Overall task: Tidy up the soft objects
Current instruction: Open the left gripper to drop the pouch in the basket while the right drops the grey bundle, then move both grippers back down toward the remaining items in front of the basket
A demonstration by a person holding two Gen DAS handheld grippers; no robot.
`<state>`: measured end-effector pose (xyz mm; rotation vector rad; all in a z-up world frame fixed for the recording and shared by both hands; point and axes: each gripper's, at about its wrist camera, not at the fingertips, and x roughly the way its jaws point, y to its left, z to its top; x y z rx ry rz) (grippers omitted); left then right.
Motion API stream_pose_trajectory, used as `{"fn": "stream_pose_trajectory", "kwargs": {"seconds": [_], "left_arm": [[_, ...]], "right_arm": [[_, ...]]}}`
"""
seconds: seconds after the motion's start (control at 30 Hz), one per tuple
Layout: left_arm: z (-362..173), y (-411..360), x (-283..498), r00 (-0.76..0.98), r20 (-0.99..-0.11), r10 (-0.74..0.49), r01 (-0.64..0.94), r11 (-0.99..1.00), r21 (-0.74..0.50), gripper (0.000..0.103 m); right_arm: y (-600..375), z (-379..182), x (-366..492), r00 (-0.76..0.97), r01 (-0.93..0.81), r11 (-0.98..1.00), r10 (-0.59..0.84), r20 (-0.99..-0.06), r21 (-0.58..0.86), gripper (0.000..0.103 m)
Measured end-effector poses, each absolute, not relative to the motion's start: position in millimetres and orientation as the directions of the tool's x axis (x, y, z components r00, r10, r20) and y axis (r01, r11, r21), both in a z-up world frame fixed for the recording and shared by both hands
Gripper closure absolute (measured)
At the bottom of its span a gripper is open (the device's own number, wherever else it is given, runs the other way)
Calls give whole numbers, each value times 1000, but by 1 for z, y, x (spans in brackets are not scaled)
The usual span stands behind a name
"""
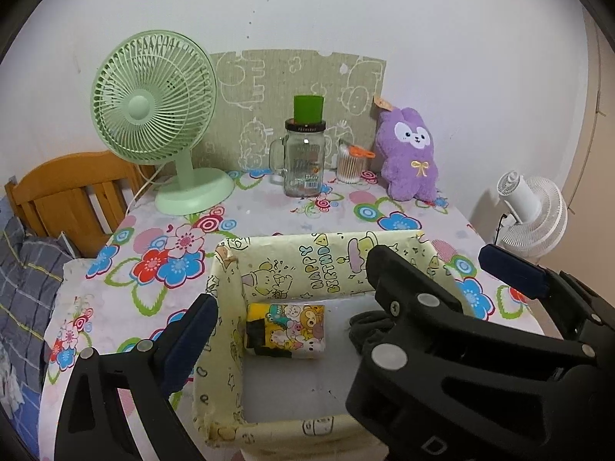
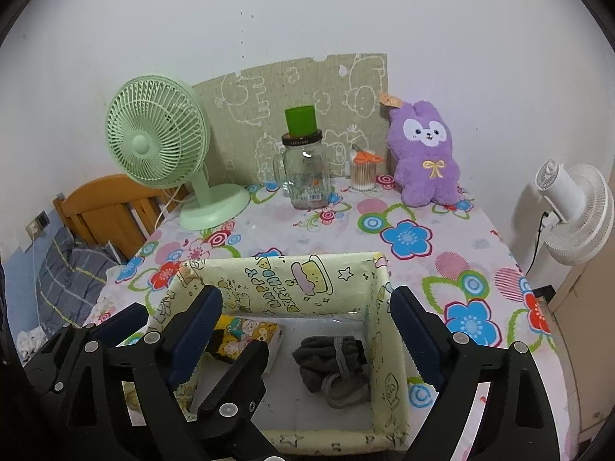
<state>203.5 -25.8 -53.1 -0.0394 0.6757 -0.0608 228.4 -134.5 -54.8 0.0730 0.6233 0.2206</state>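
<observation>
Floral tablecloth against white wall

A: Which text can be read?

B: "HAPPY BIRTHDAY" is printed, tilted, on the inner far wall of the yellow box.

A: And on the glass jar?

B: A label is seen, but its print is too small to be read.
</observation>
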Motion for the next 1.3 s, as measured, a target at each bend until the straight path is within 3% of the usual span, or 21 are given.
{"fn": "stream_pose_trajectory", "kwargs": {"seconds": [1.3], "left_arm": [[-37, -39, 116, 836, -544, -78, 63, 997, -47, 0]], "right_arm": [[-152, -32, 132, 853, -176, 978, 209, -479, 115, 11]]}}
